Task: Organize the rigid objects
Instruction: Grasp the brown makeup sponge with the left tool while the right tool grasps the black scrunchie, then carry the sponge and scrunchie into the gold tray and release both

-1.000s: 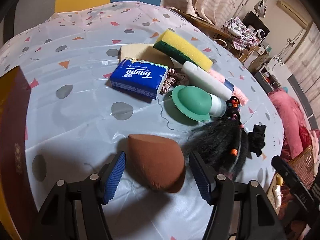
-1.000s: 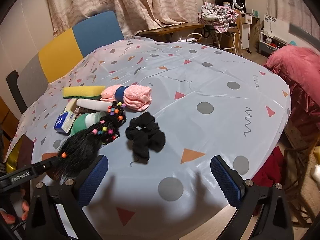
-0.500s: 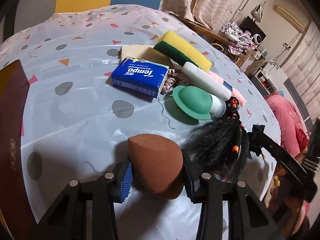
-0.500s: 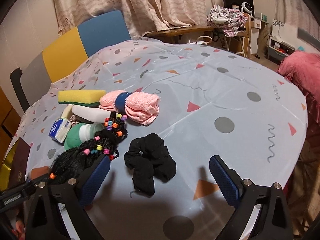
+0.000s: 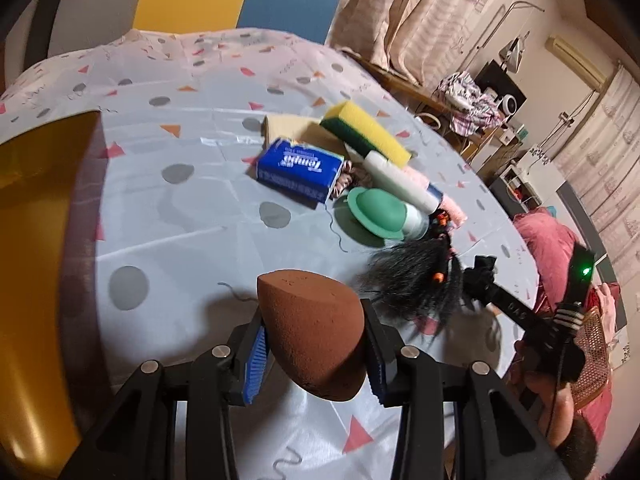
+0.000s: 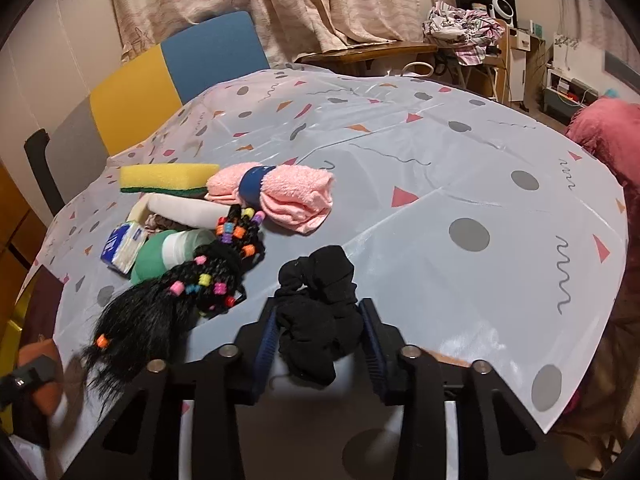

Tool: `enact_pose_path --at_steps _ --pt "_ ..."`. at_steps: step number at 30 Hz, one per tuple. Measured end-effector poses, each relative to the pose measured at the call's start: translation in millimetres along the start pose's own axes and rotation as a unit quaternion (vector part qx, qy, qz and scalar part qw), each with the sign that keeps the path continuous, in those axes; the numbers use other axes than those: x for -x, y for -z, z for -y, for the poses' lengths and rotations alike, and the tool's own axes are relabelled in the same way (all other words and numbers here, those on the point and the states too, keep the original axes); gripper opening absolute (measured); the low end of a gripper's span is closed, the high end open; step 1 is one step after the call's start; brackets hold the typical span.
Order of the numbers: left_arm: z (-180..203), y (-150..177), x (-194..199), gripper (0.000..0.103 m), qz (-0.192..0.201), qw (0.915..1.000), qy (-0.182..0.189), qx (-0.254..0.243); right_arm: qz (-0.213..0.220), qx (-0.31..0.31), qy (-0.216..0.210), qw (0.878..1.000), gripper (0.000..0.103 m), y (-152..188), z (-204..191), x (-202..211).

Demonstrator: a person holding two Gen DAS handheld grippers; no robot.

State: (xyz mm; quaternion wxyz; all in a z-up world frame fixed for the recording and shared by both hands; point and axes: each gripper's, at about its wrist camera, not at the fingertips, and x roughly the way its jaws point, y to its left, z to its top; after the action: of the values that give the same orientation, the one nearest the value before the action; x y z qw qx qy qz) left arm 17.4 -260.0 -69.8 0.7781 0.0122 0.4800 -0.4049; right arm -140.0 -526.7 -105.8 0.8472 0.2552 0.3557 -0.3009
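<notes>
My left gripper (image 5: 316, 340) is shut on a brown teardrop makeup sponge (image 5: 312, 328) and holds it a little above the patterned tablecloth (image 5: 192, 216). My right gripper (image 6: 320, 332) is shut on a black scrunchie (image 6: 320, 304) at the table's near edge. Between them lies a black braided hairpiece with coloured beads (image 6: 192, 284), also in the left wrist view (image 5: 420, 276). The makeup sponge shows at the far left of the right wrist view (image 6: 38, 376).
A row of items lies behind: a blue Tempo tissue pack (image 5: 298, 170), a yellow-green sponge (image 5: 366, 132), a white tube (image 5: 400, 180), a green-capped bottle (image 5: 378, 212), a rolled pink towel (image 6: 280, 192). A gold and maroon box (image 5: 36, 240) sits at the left.
My left gripper closed on the makeup sponge and raised it. My right gripper moved forward to the scrunchie and closed on it.
</notes>
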Motion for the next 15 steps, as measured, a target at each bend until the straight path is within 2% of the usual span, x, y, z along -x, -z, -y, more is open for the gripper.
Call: enact_pose_path --at_steps 7,15 --pt "-17.5 -1.2 34.2 0.041 0.027 0.9995 0.002 0.017 0.005 0.003 -0.004 1.0 0.037 7.0 -7.7 19.2" --pt "-65.1 -2.4 70.7 0.041 0.052 0.9968 -0.028 0.053 0.035 0.027 -0.025 0.999 0.037 7.7 -39.4 55.7"
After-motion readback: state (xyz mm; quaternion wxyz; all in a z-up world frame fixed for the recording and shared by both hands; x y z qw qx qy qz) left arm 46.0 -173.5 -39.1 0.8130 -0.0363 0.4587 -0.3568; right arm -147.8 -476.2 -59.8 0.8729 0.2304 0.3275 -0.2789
